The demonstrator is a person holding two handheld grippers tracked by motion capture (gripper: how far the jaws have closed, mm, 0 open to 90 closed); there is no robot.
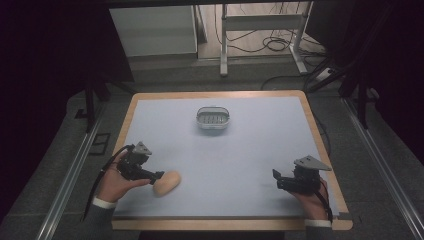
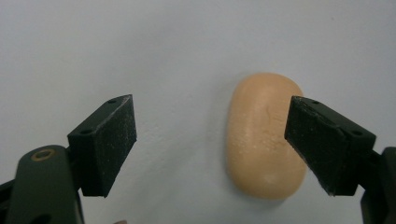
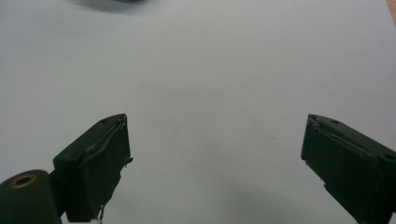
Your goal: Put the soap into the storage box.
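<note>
Two black jaws of the left hand-held gripper [image 2: 210, 149] fill the near part of the left gripper view, spread wide apart and gripping nothing. Between them, but off toward the right jaw, lies a rounded tan bar of soap [image 2: 264, 140] flat on the pale blue surface [image 2: 140, 56]. That right jaw overlaps the soap's edge, while the left jaw stands well clear of it. From the high view, the left hand-held gripper [image 1: 159, 175] sits at the near left of the surface with the soap [image 1: 166, 183] just at its tip. A small metal dish [image 1: 213, 119] rests far off, toward the back middle. The right hand-held gripper [image 1: 276, 179] hovers near the right front edge, its jaws likewise released and with nothing between them. To do the grasp well, the left hand-held gripper likely needs to shift sideways so the soap lies centred between both jaws, then lower until the pads flank its long sides before closing. Squeezing gently seems wise, since a smooth rounded bar could squirt out.
</note>
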